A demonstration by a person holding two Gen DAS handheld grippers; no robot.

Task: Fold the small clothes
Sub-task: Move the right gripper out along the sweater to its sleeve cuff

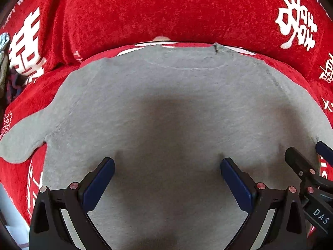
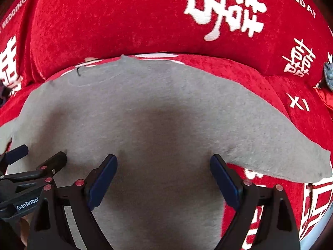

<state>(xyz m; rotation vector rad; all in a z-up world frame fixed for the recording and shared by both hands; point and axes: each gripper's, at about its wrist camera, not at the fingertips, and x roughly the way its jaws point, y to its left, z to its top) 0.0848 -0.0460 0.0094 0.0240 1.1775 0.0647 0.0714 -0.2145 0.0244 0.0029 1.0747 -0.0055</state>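
Note:
A small grey sweatshirt [image 1: 166,104] lies flat on a red sofa seat, neckline at the far edge, sleeves spread out to both sides. It also shows in the right wrist view [image 2: 156,114]. My left gripper [image 1: 167,166] is open and empty, close above the shirt's left-middle body. My right gripper [image 2: 164,164] is open and empty over the shirt's right side, beside the right sleeve [image 2: 281,156]. Each gripper shows at the edge of the other's view: the right one [image 1: 308,166] and the left one [image 2: 31,162].
The red sofa cover [image 1: 166,10] with white characters rises as a backrest behind the shirt. A dark bundle of cloth [image 1: 6,66] lies at the far left. A small grey-blue object [image 2: 328,70] sits at the far right.

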